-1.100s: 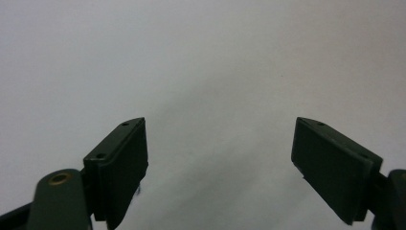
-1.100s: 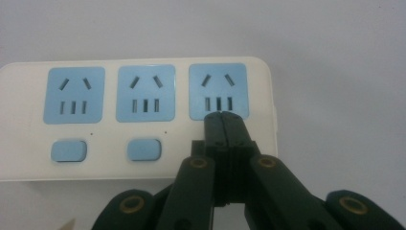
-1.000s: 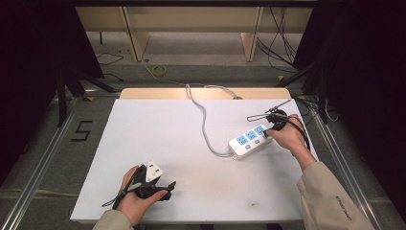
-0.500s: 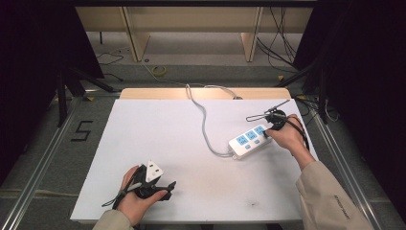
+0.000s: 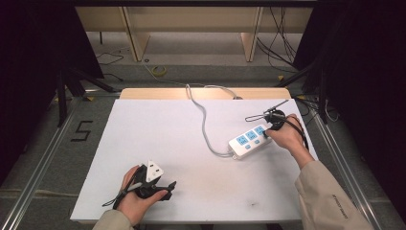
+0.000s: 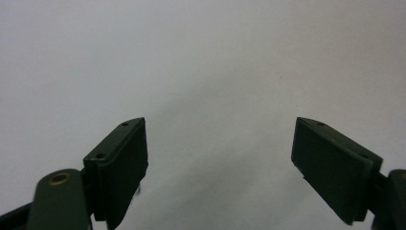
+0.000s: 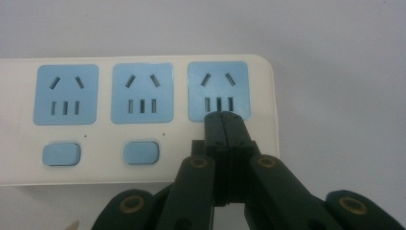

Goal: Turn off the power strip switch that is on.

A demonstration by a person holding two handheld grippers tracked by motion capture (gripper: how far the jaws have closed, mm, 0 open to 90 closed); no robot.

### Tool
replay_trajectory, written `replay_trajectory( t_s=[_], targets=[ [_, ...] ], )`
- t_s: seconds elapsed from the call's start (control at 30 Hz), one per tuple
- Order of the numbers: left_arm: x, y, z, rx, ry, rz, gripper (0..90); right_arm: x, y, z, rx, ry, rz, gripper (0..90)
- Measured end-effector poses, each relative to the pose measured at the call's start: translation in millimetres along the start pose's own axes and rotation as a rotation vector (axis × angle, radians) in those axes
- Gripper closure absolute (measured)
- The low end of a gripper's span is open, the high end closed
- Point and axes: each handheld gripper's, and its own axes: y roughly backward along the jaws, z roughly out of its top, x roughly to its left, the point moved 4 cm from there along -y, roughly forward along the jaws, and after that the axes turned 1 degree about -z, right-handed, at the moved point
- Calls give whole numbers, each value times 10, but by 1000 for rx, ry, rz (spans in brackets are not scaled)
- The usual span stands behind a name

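Note:
A white power strip (image 5: 249, 141) with three blue sockets lies at the right of the white table; its grey cord (image 5: 205, 122) runs off the far edge. My right gripper (image 5: 266, 134) is shut, its tips resting on the strip's end nearest the hand. In the right gripper view the closed tips (image 7: 223, 116) sit just below the third socket (image 7: 218, 91) of the power strip (image 7: 143, 120), covering where that socket's switch would be. Two blue switches (image 7: 61, 154) show under the other sockets. My left gripper (image 5: 163, 189) lies low at the table's near left, open with nothing between its fingers (image 6: 122, 163).
The white table (image 5: 158, 129) has bare room in the middle and left. A wooden strip (image 5: 143, 93) edges its far side. Cables lie on the floor beyond, and a "5" mark (image 5: 82, 130) sits on the floor at the left.

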Motion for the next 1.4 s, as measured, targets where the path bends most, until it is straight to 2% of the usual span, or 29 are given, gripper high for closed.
replay_trajectory(
  t_s=[0.77, 0.9, 0.93, 1.0, 1.23, 1.4],
  targets=[
    [1, -1, -1, 1, 1, -1, 198, 4, -4, -12, -1, -6, -5, 900],
    [5, -9, -7, 5, 4, -1, 198, -2, 2, -26, -17, -12, -1, 900],
    [5, -10, -6, 5, 3, -3, 198, 2, 26, -18, -43, -25, 2, 900],
    [1, -13, -5, 3, 2, -3, 198, 11, 47, -23, -35, -11, 7, 900],
    [3, -6, -6, 3, 4, 0, 198, 57, 129, -26, -64, 3, 17, 875],
    [2, -4, -7, 3, 2, 0, 198, 102, 155, -51, -68, 0, 36, 841]
  ],
)
